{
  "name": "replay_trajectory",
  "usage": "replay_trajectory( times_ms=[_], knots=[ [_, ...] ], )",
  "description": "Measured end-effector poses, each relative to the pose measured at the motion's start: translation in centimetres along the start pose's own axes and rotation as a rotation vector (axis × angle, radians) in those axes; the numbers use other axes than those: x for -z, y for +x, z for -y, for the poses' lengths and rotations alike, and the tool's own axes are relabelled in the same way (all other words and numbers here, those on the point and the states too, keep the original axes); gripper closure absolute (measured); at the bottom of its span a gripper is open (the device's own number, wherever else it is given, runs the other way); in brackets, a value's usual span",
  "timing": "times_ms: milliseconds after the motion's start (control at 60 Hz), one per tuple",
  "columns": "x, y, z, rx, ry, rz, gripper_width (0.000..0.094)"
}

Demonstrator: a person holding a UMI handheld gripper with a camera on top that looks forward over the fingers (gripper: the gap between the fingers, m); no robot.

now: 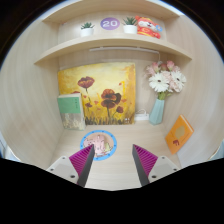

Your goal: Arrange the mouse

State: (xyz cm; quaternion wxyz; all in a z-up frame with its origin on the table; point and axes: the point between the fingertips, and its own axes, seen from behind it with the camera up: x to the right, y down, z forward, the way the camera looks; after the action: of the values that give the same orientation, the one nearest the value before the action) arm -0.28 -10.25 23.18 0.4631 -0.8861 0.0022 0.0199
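Mouse unseen, tool (112, 153) fingers apart, one round disc (98, 143) ahead, one flower vase (158, 109), two shelves (95, 50)

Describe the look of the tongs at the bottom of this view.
The tongs have two pale grey, wedge-shaped fingers. Each bears a magenta pad with fine ribbing on its inner face. They stand open with nothing between them. No cables, markings, sleeve or hand are visible.
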Motion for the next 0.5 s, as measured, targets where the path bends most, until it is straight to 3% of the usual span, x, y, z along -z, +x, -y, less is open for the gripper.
replay_trajectory(
  times_ms=[500],
  knots=[
    [8.4, 3.2, -2.1, 0.022, 0.086, 0.002, 0.0197]
  ],
)
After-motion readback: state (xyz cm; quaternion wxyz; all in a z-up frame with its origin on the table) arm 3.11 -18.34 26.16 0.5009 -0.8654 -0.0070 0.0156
